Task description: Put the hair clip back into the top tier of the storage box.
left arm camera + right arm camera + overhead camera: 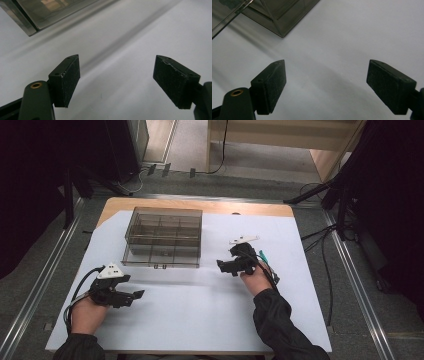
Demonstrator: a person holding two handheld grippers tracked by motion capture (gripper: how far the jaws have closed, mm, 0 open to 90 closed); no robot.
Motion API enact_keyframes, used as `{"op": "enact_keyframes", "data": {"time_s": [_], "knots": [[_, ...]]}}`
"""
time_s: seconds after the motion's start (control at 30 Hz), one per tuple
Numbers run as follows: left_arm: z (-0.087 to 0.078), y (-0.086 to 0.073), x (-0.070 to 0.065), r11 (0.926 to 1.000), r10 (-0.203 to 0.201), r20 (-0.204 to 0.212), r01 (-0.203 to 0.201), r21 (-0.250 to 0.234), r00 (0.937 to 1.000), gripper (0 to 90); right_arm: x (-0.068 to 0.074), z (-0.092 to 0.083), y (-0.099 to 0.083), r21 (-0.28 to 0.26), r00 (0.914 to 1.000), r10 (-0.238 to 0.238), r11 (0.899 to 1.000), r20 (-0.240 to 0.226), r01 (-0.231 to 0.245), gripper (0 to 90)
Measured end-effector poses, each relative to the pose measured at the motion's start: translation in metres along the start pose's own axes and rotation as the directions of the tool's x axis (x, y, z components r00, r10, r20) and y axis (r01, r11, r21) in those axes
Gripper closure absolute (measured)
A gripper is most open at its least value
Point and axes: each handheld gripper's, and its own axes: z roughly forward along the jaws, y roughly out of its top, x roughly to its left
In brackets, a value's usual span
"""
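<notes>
My left gripper [131, 296] sits low over the near left part of the counter [200, 315], jaws spread wide with nothing between them. In the left gripper view the two black pads [65, 81] frame bare white surface. My right gripper [223, 266] is farther forward on the right side, pointing left, likewise released and empty; its pads [270, 86] also frame bare surface in the right gripper view. Beyond both grippers, toward the far left-centre of the counter, rests a smoky transparent organiser box [163, 237] with a grid of compartments, lid closed. A corner of the box appears at the top of each gripper view.
</notes>
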Motion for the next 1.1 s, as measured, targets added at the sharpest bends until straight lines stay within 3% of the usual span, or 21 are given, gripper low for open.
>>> {"op": "enact_keyframes", "data": {"time_s": [0.13, 0.23, 0.3, 0.6, 0.7, 0.83, 0.93, 1.1], "knots": [[0.003, 0.002, -0.001, 0.9999, 0.013, 0.001, -0.013, 0.007, 0.9999, 22.8, 0.007, -0.003, 0.001, 0.009, 0.9999, -0.001, 1.000, -0.011, 0.001, 14.8], [0.004, 0.003, -0.001, 0.9996, 0.028, 0.009, -0.028, -0.002, 0.9996, 23.1, 0.014, -0.006, 0.002, 0.009, 0.9994, -0.022, 1.000, 0.026, 0.021, 14.6], [0.005, 0.004, -0.001, 0.9993, 0.038, 0.018, -0.038, -0.001, 0.9991, 23.4, 0.015, -0.007, 0.002, 0.007, 0.9994, -0.025, 1.000, 0.026, 0.025, 14.6], [0.006, 0.003, -0.004, 0.9986, 0.051, 0.009, -0.052, 0.014, 0.9986, 23.8, 0.018, -0.006, 0.002, 0.054, 0.9988, -0.046, 0.997, -0.016, 0.047, 13.1], [0.006, 0.002, -0.003, 0.9984, 0.055, 0.007, -0.056, 0.013, 0.9984, 23.9, 0.018, -0.008, 0.003, 0.053, 0.9977, -0.062, 0.997, -0.026, 0.063, 16.8], [0.006, 0.002, 0.001, 0.9987, 0.049, 0.009, -0.049, 0.008, 0.9987, 24.0, 0.016, -0.011, 0.003, 0.051, 0.9987, -0.042, 0.998, -0.028, 0.043, 22.5], [0.005, 0.000, 0.002, 0.9987, 0.049, 0.007, -0.049, 0.013, 0.9988, 24.1, 0.010, -0.012, 0.006, 0.051, 0.9981, 0.004, 0.999, -0.062, -0.001, 30.5], [0.003, -0.003, 0.006, 0.9994, 0.034, 0.000, -0.034, 0.009, 0.9994, 24.1, 0.006, -0.015, 0.008, 0.018, 0.9993, -0.006, 1.000, -0.037, 0.007, 36.5]]}}
